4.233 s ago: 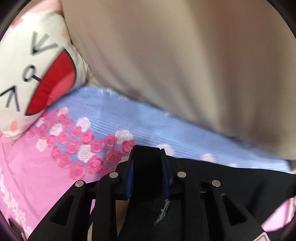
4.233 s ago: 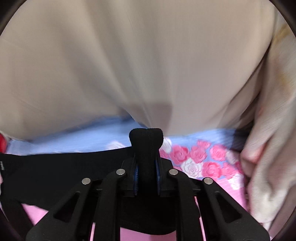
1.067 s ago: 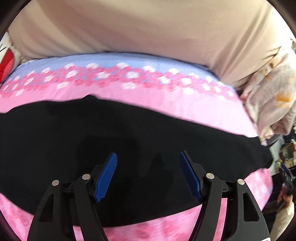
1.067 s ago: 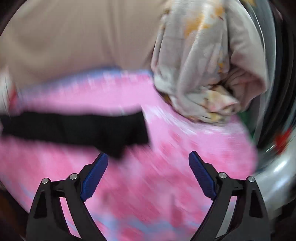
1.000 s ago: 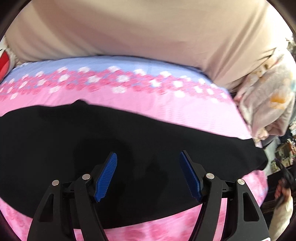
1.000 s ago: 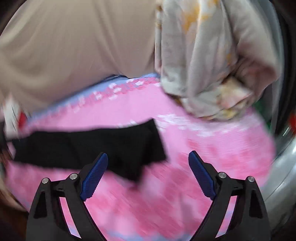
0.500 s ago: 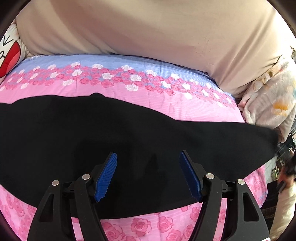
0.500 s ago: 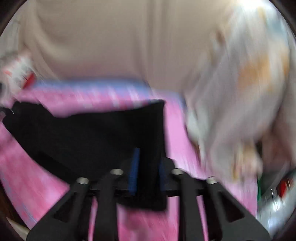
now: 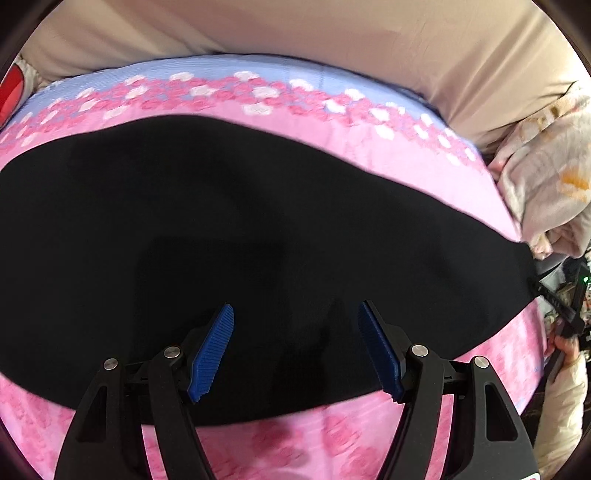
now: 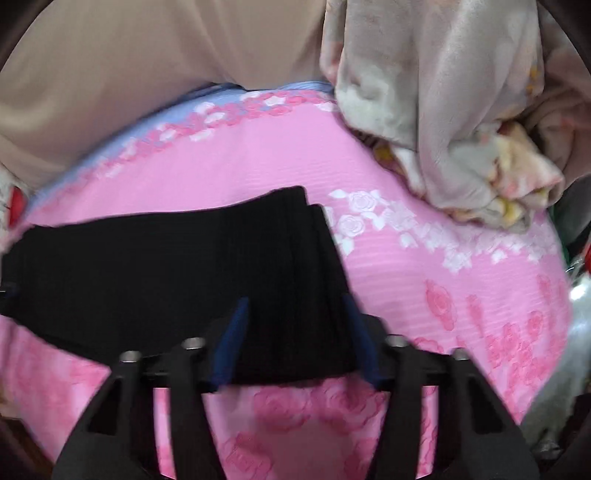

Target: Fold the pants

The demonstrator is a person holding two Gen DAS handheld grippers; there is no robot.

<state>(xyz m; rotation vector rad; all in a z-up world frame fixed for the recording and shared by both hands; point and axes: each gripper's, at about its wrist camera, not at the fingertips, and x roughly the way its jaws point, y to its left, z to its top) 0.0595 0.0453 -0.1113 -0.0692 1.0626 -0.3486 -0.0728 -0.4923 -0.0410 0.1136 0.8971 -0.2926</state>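
Black pants (image 9: 258,229) lie spread flat across a pink rose-print bed sheet (image 9: 406,162). My left gripper (image 9: 295,350) is open and empty, hovering over the near edge of the pants. In the right wrist view the pants (image 10: 166,266) lie as a folded band with the hem end (image 10: 314,258) at the right. My right gripper (image 10: 295,343) is open, its blue pads either side of that hem end, not closed on it. The right view is motion-blurred.
A beige curtain or blanket (image 9: 295,33) hangs behind the bed. A crumpled floral blanket (image 10: 461,110) is piled at the right end of the bed, also in the left wrist view (image 9: 546,177). A cartoon pillow (image 9: 11,88) peeks in at far left.
Both grippers let go of the pants, which now lie flat. My right gripper swung to the hem end, shut there half a second ago, and is open again now. The left gripper stayed open.
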